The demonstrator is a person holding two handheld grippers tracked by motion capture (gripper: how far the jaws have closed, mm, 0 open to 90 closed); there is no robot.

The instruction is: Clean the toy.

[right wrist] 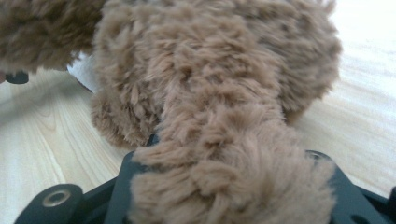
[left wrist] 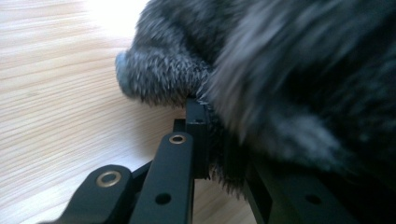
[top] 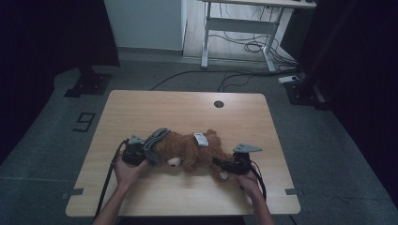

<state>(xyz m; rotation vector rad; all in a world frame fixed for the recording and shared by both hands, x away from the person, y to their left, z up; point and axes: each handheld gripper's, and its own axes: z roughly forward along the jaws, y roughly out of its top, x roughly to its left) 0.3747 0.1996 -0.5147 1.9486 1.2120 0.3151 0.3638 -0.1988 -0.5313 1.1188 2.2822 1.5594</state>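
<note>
I see the brown teddy bear (top: 195,151) lying across the table (top: 155,108) between my two grippers. Left gripper (top: 141,153): fingers (left wrist: 198,140) clamped on grey fur at one end. Right gripper (top: 225,166): fingers pinching a brown plush limb (right wrist: 224,186).

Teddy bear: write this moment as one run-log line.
left gripper: shut on grey cloth | right gripper: shut on teddy bear limb | bear lying on table
</note>
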